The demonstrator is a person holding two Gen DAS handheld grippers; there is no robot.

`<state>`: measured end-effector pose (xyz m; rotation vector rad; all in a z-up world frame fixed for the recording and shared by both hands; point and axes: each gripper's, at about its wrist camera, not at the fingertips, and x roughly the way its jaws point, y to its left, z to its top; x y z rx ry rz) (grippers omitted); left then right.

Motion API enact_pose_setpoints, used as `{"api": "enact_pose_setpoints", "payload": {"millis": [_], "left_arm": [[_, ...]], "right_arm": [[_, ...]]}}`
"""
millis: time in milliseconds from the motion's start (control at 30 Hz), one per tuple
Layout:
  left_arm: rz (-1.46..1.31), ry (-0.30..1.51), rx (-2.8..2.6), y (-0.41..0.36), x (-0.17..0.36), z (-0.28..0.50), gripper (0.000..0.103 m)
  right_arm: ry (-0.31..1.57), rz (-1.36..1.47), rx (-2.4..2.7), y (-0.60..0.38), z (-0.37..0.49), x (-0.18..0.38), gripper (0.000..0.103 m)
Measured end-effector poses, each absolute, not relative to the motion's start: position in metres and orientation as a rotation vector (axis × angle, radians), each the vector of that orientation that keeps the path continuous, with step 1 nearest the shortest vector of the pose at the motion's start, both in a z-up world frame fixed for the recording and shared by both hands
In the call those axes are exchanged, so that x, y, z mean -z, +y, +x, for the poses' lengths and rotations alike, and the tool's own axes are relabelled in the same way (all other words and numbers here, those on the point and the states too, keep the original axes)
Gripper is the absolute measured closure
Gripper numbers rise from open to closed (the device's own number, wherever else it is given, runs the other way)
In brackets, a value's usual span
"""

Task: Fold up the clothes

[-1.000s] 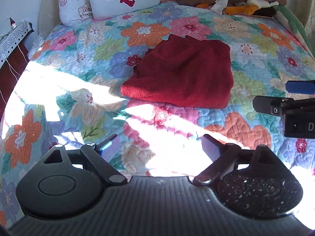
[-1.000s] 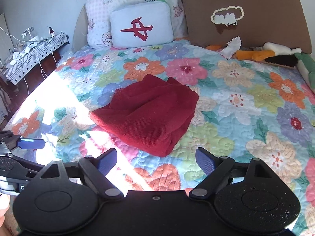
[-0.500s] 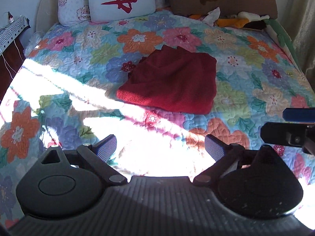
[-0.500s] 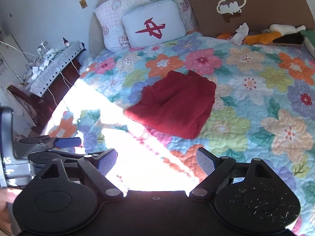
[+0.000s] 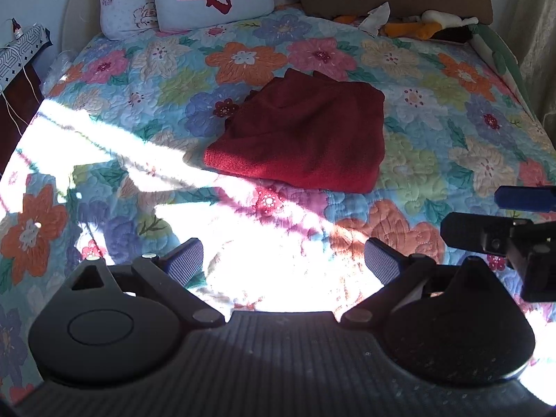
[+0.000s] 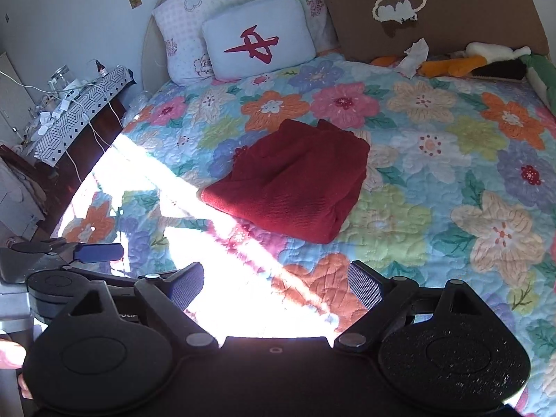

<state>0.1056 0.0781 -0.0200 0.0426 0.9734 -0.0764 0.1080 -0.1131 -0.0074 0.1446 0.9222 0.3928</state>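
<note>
A dark red knitted garment (image 5: 305, 139) lies folded into a compact rectangle in the middle of the flowered quilt (image 5: 434, 160); it also shows in the right wrist view (image 6: 292, 177). My left gripper (image 5: 283, 259) is open and empty, held back above the sunlit near part of the bed. My right gripper (image 6: 276, 283) is open and empty, also well short of the garment. The right gripper shows at the right edge of the left wrist view (image 5: 504, 222); the left gripper shows at the left edge of the right wrist view (image 6: 80, 260).
Pillows (image 6: 257, 41) and a brown cushion (image 6: 431, 10) stand at the headboard. Stuffed toys (image 6: 476, 62) and a crumpled tissue (image 6: 415, 55) lie at the back right. A bedside table (image 6: 76, 104) with cables stands left of the bed. A bright sun strip (image 5: 114, 160) crosses the quilt.
Both grippers have drawn back and up from the folded garment, which now looks smaller and farther. The garment has not moved.
</note>
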Motion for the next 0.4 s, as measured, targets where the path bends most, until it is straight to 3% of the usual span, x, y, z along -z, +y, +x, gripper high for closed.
{"api": "enact_pose_setpoints", "payload": {"millis": [400], "left_arm": [[0.052, 0.987, 0.072, 0.076, 0.024, 0.1065, 0.003]], "right_arm": [[0.926, 0.141, -0.369, -0.1118, 0.1094, 0.0143, 0.011]]}}
